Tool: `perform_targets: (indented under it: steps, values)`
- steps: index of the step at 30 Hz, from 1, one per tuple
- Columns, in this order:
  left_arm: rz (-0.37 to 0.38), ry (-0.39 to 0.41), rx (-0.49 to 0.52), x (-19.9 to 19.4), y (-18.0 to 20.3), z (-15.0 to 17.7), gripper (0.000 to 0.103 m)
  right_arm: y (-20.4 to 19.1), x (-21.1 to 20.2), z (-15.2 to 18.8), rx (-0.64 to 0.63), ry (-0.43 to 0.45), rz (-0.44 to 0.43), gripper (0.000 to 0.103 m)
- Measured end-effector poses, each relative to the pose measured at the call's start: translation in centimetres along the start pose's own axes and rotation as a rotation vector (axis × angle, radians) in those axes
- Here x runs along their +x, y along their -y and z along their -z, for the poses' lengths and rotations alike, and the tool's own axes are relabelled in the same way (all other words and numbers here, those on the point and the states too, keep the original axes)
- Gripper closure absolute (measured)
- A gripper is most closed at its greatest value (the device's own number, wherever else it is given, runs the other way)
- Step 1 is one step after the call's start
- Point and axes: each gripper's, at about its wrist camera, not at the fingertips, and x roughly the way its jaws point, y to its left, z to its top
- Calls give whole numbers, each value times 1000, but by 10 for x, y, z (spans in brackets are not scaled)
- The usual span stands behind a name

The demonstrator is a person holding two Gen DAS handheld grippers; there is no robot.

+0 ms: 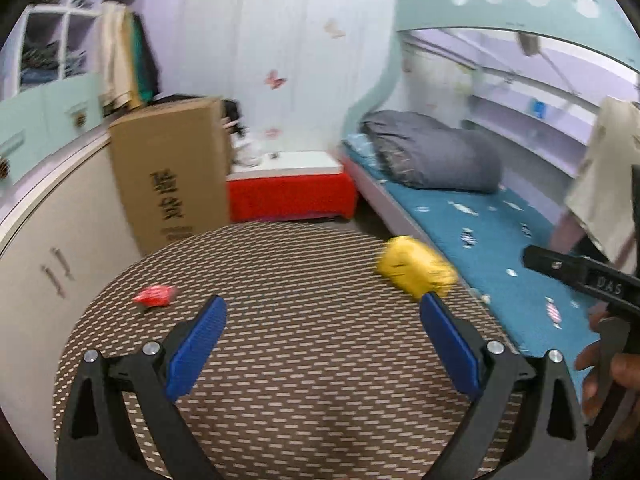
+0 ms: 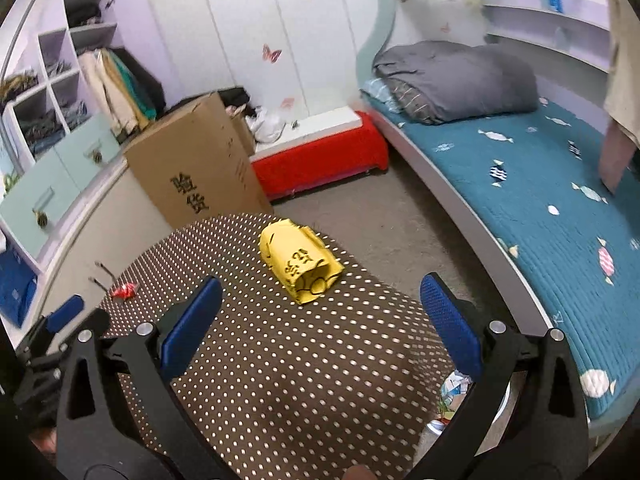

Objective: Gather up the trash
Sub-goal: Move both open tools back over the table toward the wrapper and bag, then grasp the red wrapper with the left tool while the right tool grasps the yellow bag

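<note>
A crumpled yellow paper piece (image 2: 300,266) with black print lies on the round brown dotted table (image 2: 280,380), a little ahead of my open right gripper (image 2: 320,308). In the left wrist view the same yellow paper piece (image 1: 414,268) sits near the table's right edge, just past my right blue fingertip (image 1: 434,308). A small red wrapper (image 1: 154,295) lies on the table (image 1: 300,360) to the left, also seen as the red wrapper (image 2: 125,290). My left gripper (image 1: 322,314) is open and holds nothing.
A tall cardboard box (image 2: 192,168) stands behind the table. A red low bench (image 2: 320,156) sits by the far wall. The bed with a teal sheet (image 2: 540,208) runs along the right. A bin holding scraps (image 2: 454,394) shows below the table's right edge. A hand (image 1: 612,368) grips the other tool.
</note>
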Motion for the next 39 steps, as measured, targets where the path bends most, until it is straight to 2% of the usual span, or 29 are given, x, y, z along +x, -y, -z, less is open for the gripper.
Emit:
perform_targets:
  steps: [5, 10, 15, 20, 21, 22, 23, 24, 25, 26, 28, 33, 39]
  values:
    - [-121, -44, -59, 31, -69, 6, 8, -8, 52, -2, -49, -76, 26, 6]
    - [-209, -88, -103, 59, -137, 11, 8, -18, 100, -1, -86, -137, 30, 6]
    - [-237, -146, -83, 93, -167, 9, 8, -27, 131, -5, -121, -161, 40, 6]
    - [-236, -180, -71, 118, -174, 10, 8, -26, 151, -5, -124, -185, 46, 7]
    - [-230, -199, -81, 123, -176, 9, 8, -27, 153, -5, -129, -186, 41, 13]
    - [-215, -209, -95, 126, -178, 9, 14, -28, 155, -5, -132, -188, 44, 23]
    - [-193, -213, -111, 128, -181, 8, 22, -29, 157, -5, -135, -191, 41, 25]
    - [-176, -226, -118, 131, -183, 9, 45, -30, 157, -4, -140, -188, 37, 30]
    - [-174, -238, -119, 133, -184, 9, 56, -31, 156, -4, -145, -182, 34, 31]
    - [-159, -234, -120, 133, -184, 9, 65, -33, 153, -4, -151, -171, 29, 36]
    - [-131, -237, -124, 131, -181, 10, 76, -36, 145, -3, -148, -153, 9, 49]
    - [-90, -224, -132, 115, -167, 17, 77, -36, 126, 6, -131, -165, -42, 55]
    - [-27, -192, -118, 81, -129, 26, 77, -27, 87, 26, -71, -145, -118, 56]
